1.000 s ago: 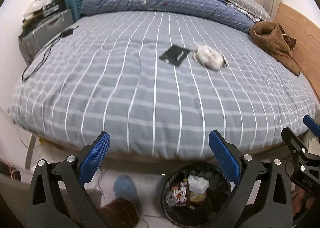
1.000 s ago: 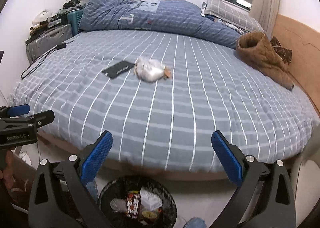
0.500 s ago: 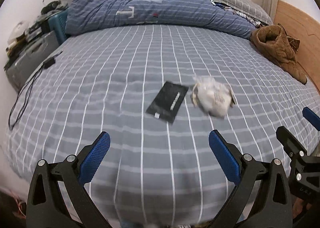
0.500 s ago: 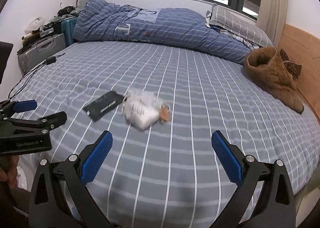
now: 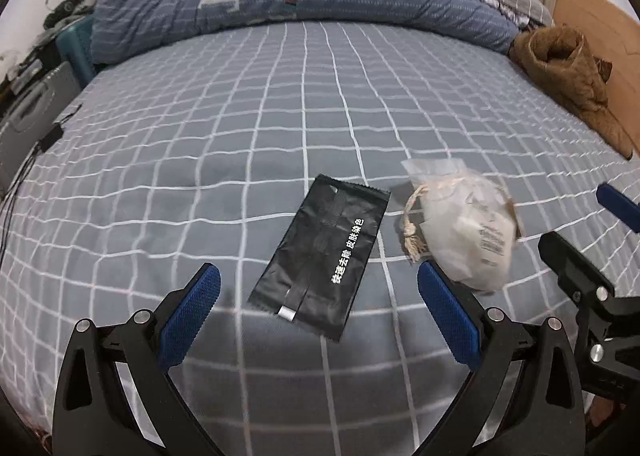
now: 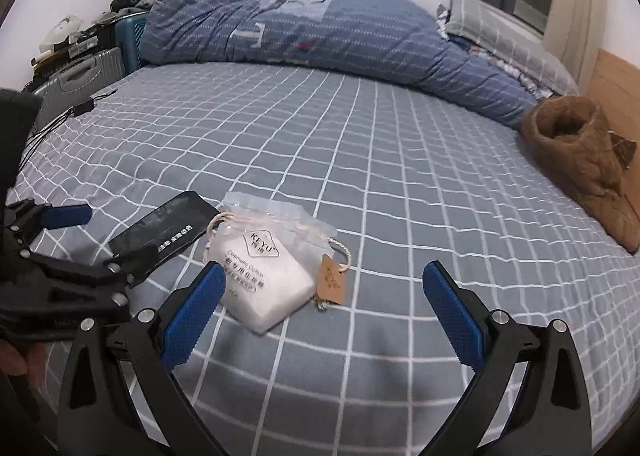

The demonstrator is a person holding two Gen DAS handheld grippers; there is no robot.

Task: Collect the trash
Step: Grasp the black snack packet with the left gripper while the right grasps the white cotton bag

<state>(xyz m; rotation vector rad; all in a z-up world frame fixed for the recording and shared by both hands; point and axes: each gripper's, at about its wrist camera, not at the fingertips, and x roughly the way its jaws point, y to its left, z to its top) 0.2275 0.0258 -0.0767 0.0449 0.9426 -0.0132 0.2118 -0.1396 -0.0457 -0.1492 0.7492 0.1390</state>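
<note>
A flat black wrapper (image 5: pixel 325 256) with white lettering lies on the grey checked bed (image 5: pixel 240 136). My left gripper (image 5: pixel 318 312) hovers open just above it, the wrapper's near end between the blue pads. Right beside it sits a clear pouch of white cotton pads (image 5: pixel 466 230) with a drawstring and a brown tag. In the right wrist view the pouch (image 6: pixel 266 276) lies ahead of my open right gripper (image 6: pixel 326 306), close to its left pad, with the black wrapper (image 6: pixel 166 230) to its left, partly behind the left gripper (image 6: pixel 66 240).
A rumpled blue duvet (image 6: pixel 320 32) and pillows lie along the far side of the bed. A brown coat (image 6: pixel 584 160) rests at the right edge by a wooden headboard. Suitcases (image 6: pixel 80 76) and a cable (image 5: pixel 36 148) are on the left.
Both grippers have moved forward from the foot of the bed over the mattress to the two items. The black bin on the floor has dropped out of view.
</note>
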